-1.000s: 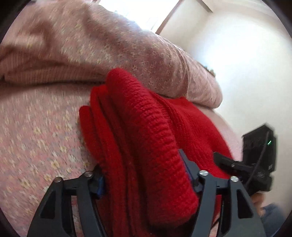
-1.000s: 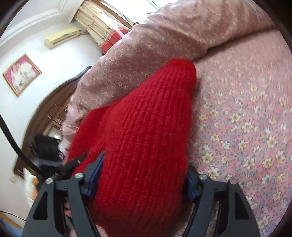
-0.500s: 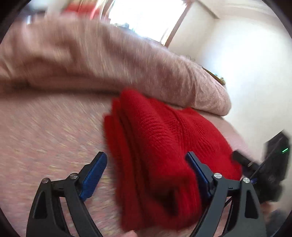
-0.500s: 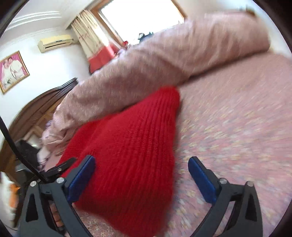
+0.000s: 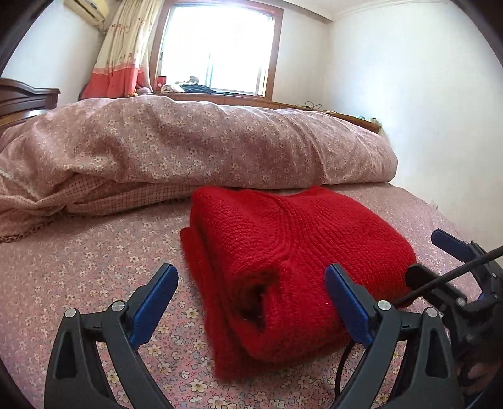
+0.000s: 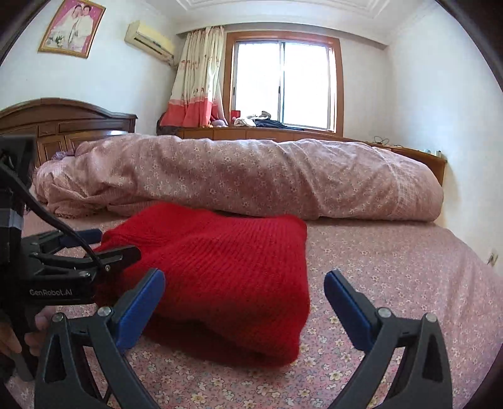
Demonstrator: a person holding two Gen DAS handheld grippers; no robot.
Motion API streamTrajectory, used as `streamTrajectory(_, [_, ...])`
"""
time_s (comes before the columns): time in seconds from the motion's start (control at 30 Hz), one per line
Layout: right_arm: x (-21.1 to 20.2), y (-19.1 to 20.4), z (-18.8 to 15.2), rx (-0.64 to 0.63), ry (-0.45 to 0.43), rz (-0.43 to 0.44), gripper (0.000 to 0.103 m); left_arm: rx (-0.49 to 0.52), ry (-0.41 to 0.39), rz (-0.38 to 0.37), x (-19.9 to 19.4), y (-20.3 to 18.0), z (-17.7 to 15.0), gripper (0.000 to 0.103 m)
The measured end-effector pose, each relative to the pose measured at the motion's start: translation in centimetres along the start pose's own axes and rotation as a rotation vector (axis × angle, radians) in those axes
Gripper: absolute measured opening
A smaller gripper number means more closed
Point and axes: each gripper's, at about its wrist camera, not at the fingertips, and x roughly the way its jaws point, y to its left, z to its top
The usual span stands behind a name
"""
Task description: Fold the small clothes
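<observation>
Both grippers backed off red sweater (image 5: 292,251), jaws apart; folded edges free, bedsheet (image 6: 408,267) around.

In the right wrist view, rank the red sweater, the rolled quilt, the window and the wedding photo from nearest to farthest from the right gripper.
1. Red sweater: folded on the bed, just ahead-left of the right gripper.
2. Rolled quilt: lying across the bed behind the sweater.
3. Window and wedding photo: on the walls beyond the bed; too close to rank.

The bed (image 5: 94,267) is viewed low and close from both wrists, toward the window (image 6: 283,85); the red sweater (image 5: 283,239) is shared by both views.
</observation>
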Motion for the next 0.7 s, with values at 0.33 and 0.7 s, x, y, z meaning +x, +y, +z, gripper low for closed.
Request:
streamTrajectory(0.33, [0.3,-1.9,-0.3,0.099,0.001,0.025,0.103,0.004,0.017,-0.007,0.2,0.1,-0.1,0.091])
streamTrajectory(0.7, [0.2,-1.6,-0.3,0.093,0.002,0.021,0.103,0.005,0.027,-0.009,0.7,0.0,-0.1,0.091])
